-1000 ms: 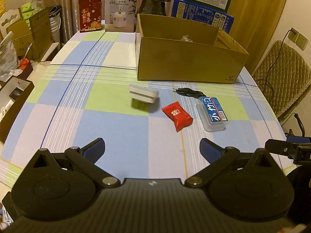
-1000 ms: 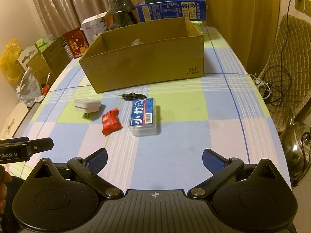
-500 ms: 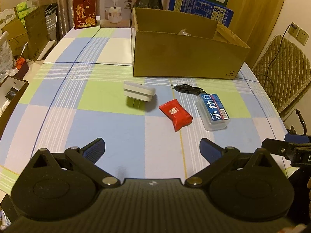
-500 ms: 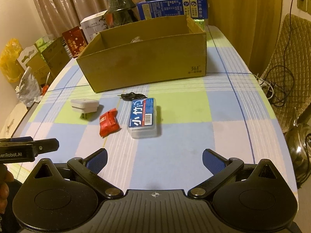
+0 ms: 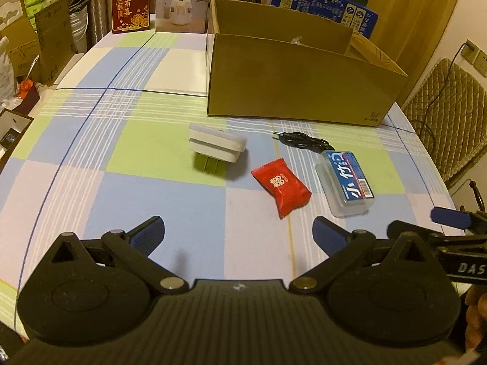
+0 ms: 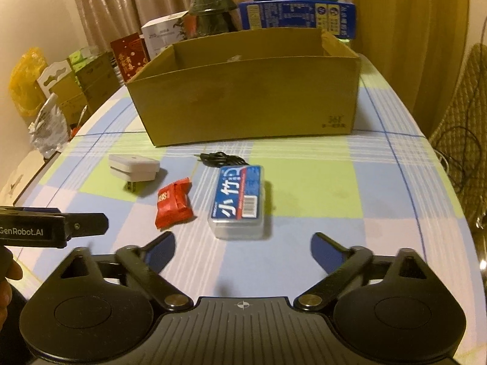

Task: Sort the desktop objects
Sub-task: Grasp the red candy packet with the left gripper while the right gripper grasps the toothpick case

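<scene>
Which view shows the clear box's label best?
Right wrist: the clear box lies just ahead of the open right gripper, label facing the camera. In the left wrist view it sits off right, angled and smaller.

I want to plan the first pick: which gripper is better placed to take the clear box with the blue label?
Right. The right gripper is open and the clear box lies just ahead, almost centred; from the left gripper it sits off to the right.

White carton (image 5: 181, 1) far beyond the left jaws, upper left: "J10 HUMIDIFIER". Brown cardboard box (image 6: 252, 97) straight ahead of the right jaws: "361" printed at its lower right corner. Black gripper body (image 6: 33, 229) left of the right jaws: "GenRobot.AI". Chinese chars on clear plastic case w/ blue label (image 6: 239, 202), just ahead betw. the right jaws.
</scene>
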Demonstrator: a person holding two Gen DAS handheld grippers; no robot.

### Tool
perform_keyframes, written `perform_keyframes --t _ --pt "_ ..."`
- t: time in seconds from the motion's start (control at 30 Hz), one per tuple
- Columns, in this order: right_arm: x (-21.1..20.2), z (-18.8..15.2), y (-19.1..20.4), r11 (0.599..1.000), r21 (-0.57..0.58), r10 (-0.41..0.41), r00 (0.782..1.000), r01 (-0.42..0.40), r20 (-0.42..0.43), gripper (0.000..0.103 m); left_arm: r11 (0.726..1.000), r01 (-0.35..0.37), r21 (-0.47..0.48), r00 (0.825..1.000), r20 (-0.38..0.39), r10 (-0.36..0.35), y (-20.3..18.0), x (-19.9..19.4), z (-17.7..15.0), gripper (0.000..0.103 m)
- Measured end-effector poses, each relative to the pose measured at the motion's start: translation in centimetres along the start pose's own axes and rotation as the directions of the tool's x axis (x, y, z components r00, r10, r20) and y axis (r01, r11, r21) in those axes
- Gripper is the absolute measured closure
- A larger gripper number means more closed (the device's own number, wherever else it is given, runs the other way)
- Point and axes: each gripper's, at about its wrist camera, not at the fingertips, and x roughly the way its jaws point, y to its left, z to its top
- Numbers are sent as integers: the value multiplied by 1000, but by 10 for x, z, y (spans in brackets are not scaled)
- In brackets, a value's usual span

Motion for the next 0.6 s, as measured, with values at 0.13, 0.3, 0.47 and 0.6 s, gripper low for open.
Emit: perform_keyframes --t 0.13,0.3,0.47,0.6 --pt "18 2 2 999 -36 -9 1000 9 -3 24 1000 5 -13 1000 -1 -5 2 12 4 1" --pt "40 5 6 998 -70 -7 1000 6 -14 31 999 12 -36 1000 -5 -12 5 24 7 1" --pt "58 10 7 996 -93 -14 1000 12 -19 33 999 21 -46 1000 -11 -21 7 34 10 2" --pt "71 14 6 995 -96 -20 999 17 -35 36 998 28 -50 999 -15 -29 7 41 12 2"
